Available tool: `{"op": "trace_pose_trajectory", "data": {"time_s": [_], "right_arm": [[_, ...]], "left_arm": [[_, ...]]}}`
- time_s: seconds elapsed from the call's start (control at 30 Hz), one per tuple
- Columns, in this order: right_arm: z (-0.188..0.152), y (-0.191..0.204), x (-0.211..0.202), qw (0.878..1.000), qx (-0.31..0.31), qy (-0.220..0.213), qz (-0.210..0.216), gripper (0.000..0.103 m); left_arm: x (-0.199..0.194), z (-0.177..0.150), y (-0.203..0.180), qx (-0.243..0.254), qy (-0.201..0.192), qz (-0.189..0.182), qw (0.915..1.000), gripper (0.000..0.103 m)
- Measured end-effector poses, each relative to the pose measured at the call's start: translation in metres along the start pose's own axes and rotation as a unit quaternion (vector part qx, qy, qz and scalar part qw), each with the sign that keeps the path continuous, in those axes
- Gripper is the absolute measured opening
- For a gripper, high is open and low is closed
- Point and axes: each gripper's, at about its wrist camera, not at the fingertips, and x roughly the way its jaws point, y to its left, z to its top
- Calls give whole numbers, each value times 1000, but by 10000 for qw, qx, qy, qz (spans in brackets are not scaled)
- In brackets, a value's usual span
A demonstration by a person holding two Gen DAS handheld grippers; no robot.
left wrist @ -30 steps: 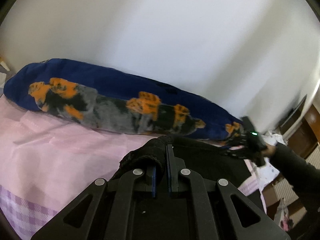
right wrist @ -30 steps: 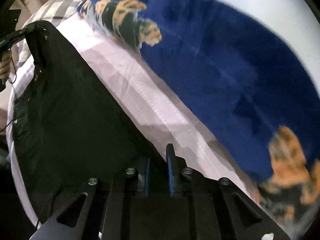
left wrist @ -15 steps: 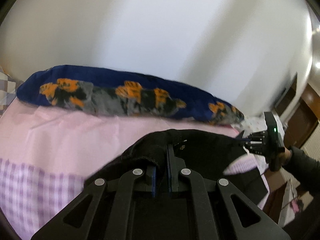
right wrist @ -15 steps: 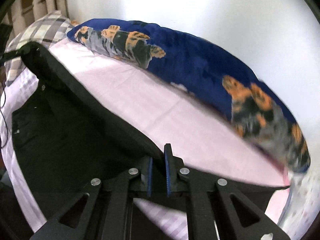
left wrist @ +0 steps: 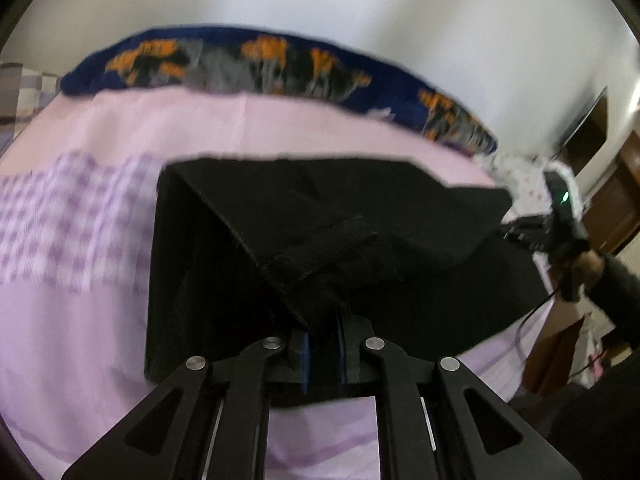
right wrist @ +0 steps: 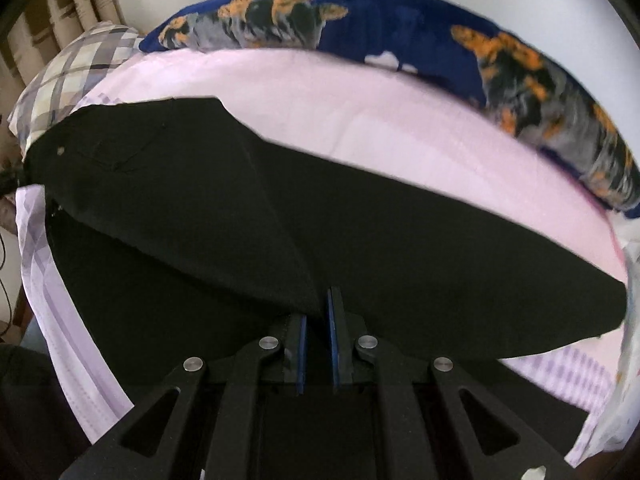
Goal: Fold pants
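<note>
Your left hand-held gripper (left wrist: 322, 334) is at six o'clock in its own view, its blue pads pinching a thick fold of the black pants (left wrist: 348, 216); the jaws are easing apart just now, yet the cloth is between them and pressed. From that pinch the fabric runs up toward twelve o'clock as a raised flap over a flatter layer that lies on the bed sheet (left wrist: 80, 308). Toward three o'clock the far corner of the flap meets your right hand-held gripper (left wrist: 520, 232), seen there with a green light and your hand (left wrist: 582, 266) behind it in a dark sleeve (left wrist: 620, 292).

In the right wrist view, your right hand-held gripper (right wrist: 317, 328) also sits at six o'clock, clenched on the edge of the pants (right wrist: 360, 240). The cloth fans out from the pads toward nine and three o'clock, one layer lifted above another that rests on the bed sheet (right wrist: 360, 120). A small button or rivet shows on the pants near ten o'clock.

Beyond the pants the sheet is pale pink with a purple checked band. Further still, from ten round to two o'clock, a dark blue blanket (right wrist: 400, 24) with orange and grey patches lies rolled along the white wall (left wrist: 360, 0). A plaid pillow (right wrist: 76, 68) sits at ten o'clock in the right view.
</note>
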Motion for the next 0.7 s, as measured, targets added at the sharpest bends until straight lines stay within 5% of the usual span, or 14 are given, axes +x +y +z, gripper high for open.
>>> {"op": "trace_pose_trajectory", "data": {"time_s": [0.23,0.33,0.47,0.6,0.7], "right_arm": [[-6,1,4,9993,343,-82,-112,14],[-8,0,-3,9984,503,-166,-204,33],[-16,1,-20,9969,678,-350,-196,38],[-32,2,-39,9930,1044,-550,-30,44],[-45,0,-46,9872,1433,-651,246,44]], "left_arm": [[13,-20,-11,140,250,502,9983,18],[12,-21,-9,-19,341,721,9968,30],[2,-28,-7,-247,394,976,9941,50],[-19,-41,-3,-649,263,1002,9925,59],[-30,-51,4,-1267,126,641,9898,59]]}}
